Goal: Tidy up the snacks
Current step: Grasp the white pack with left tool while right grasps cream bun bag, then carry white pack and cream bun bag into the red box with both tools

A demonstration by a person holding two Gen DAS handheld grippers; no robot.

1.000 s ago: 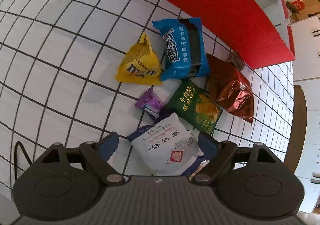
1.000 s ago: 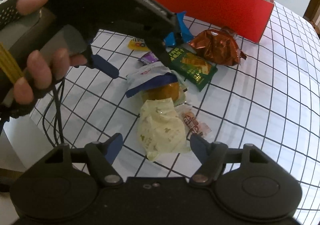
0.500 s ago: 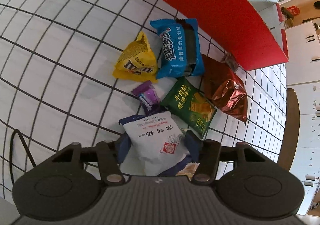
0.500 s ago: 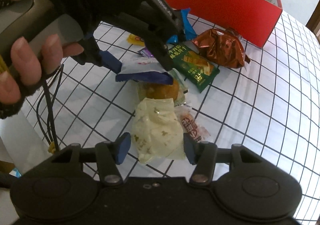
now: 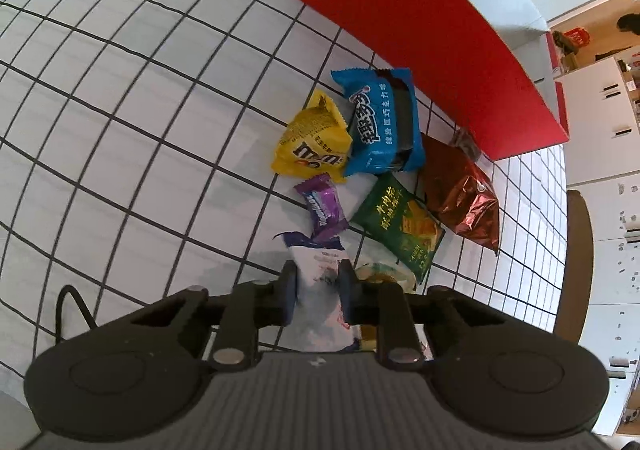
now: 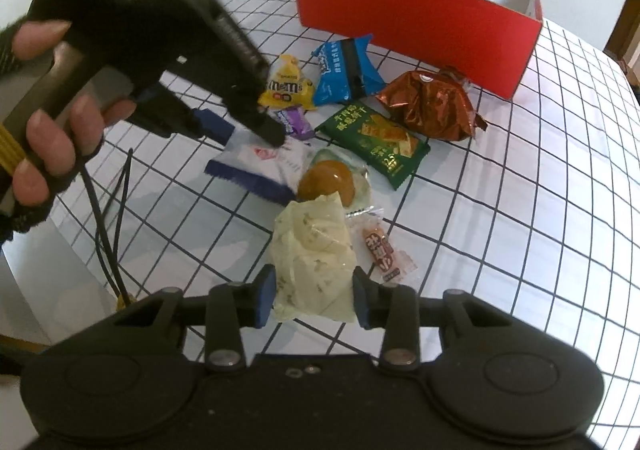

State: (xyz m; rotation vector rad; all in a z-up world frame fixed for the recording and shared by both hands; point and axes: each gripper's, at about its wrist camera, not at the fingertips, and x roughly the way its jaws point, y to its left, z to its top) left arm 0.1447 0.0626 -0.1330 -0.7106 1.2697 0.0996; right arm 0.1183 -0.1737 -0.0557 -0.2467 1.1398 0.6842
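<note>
A glossy, crinkled foil finish is shown by the brown bag (image 5: 464, 193) beside the matt red cardboard box (image 5: 432, 49).

Behind the left gripper (image 5: 318, 290): lower part of white-and-blue packet (image 5: 322, 274), hidden. Beside that packet: pale wrapper (image 5: 382, 274), mostly covered. Red box (image 5: 432, 49) interior unseen in left wrist view; print on small red sachet (image 6: 382, 250) too small to read.
</note>
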